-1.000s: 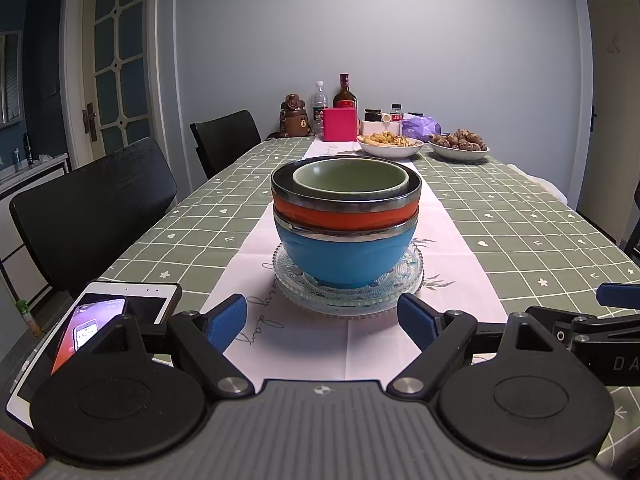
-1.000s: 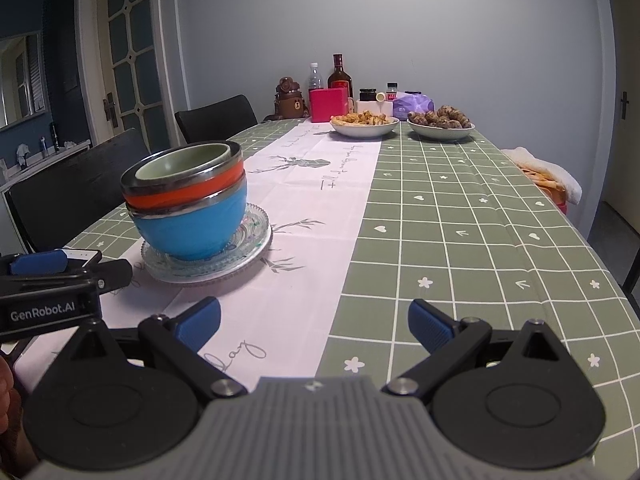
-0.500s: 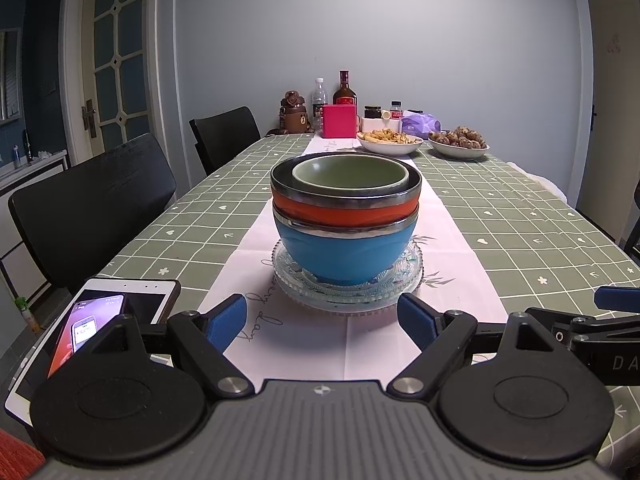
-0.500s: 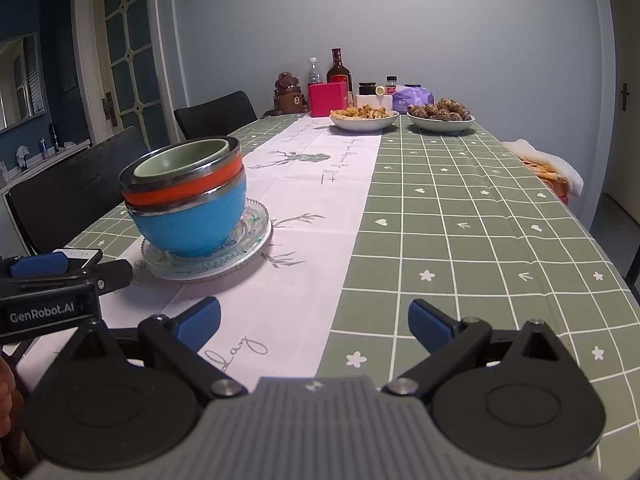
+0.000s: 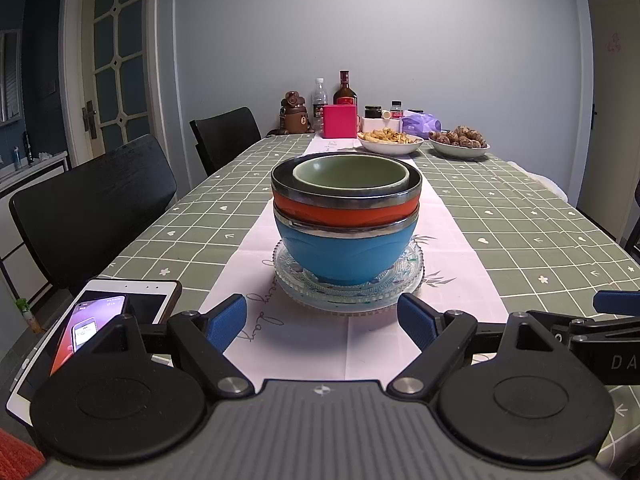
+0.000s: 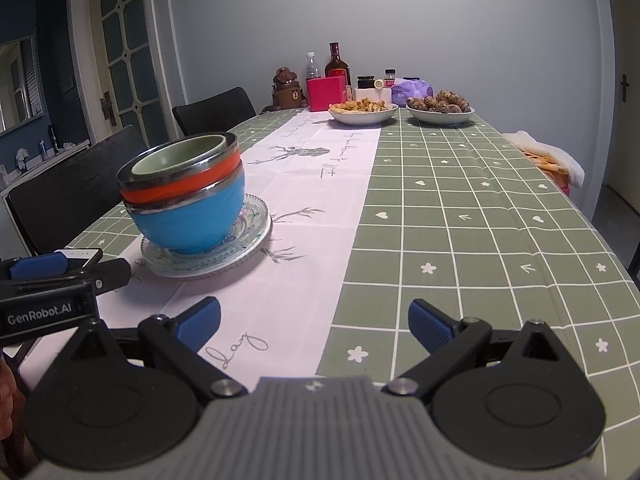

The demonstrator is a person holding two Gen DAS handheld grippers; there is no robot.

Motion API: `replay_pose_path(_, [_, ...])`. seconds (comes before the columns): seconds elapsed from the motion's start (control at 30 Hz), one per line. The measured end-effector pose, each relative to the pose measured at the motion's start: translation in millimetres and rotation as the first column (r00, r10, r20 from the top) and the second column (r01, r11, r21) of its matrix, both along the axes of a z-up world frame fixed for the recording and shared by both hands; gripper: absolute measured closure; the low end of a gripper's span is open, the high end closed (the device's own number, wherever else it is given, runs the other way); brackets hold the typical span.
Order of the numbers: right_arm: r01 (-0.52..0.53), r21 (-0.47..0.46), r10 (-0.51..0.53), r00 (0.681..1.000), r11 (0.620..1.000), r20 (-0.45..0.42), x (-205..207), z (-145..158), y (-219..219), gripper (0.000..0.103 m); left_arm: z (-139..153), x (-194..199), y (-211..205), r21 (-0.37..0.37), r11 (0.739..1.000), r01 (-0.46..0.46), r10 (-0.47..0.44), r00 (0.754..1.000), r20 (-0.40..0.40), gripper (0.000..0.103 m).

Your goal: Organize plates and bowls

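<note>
Three nested bowls, green ceramic (image 5: 351, 172) in steel-rimmed orange (image 5: 346, 210) in blue (image 5: 346, 252), sit on clear glass plates (image 5: 348, 280) at 12 o'clock; both claws, left (image 5: 322, 322) & right (image 6: 314, 322), gape empty. Glass looks fragile, slick; grip rims.

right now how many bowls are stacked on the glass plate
3. A blue bowl sits on the glass plate, an orange bowl nests in it, and a green bowl sits on top. Smaller ones inside could be hidden.
</note>
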State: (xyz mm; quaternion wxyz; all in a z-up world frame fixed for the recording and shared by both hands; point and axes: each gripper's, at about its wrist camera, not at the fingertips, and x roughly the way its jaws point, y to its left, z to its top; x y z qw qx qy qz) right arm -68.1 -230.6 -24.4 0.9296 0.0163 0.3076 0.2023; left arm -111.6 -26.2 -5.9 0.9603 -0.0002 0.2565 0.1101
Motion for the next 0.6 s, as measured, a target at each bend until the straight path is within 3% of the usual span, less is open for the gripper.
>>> replay_pose_path(0.6, [0.0,0.0,0.0,1.0,1.0,-0.012,0.4,-2.1,1.0,0.005,1.0,-1.9,-1.5,0.014,1.0,0.01,-0.01,1.0,0.007,0.003])
